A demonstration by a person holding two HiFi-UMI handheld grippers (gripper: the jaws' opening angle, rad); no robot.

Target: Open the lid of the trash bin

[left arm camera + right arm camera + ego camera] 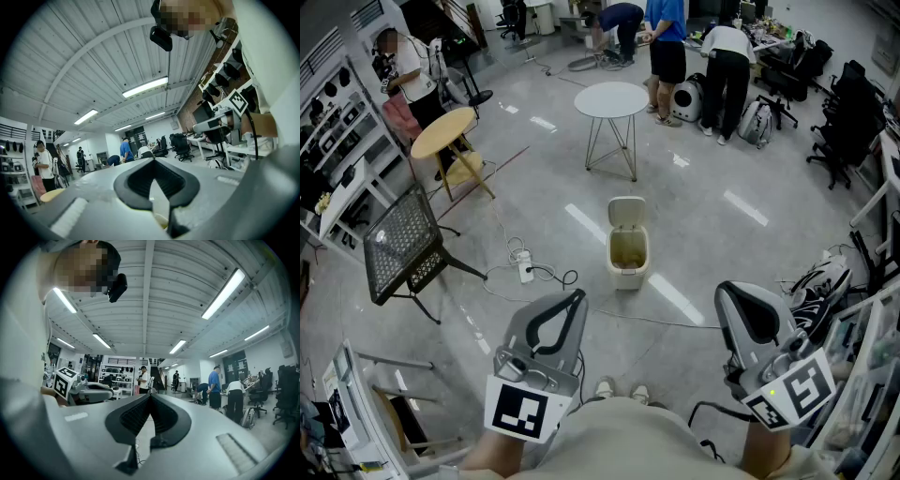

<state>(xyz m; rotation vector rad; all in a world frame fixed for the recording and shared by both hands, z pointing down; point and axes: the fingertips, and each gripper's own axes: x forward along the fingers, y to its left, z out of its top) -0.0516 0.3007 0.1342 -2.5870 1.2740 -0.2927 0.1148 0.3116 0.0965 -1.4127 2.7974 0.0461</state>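
Nearest us, well short of the trash bin (627, 251), we hold the left gripper (577, 297) and right gripper (727, 292), jaws pressed together, empty. The bin's lid (626, 212) seems raised upright. Beyond stands a round white table (611, 99).

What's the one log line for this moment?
trash bin: lid up | left gripper: shut, empty | right gripper: shut, empty | both away from bin

The trash bin (626, 251) interior is showing too small to tell; nearer than it, the person's forearms (492, 457) are running off-frame.
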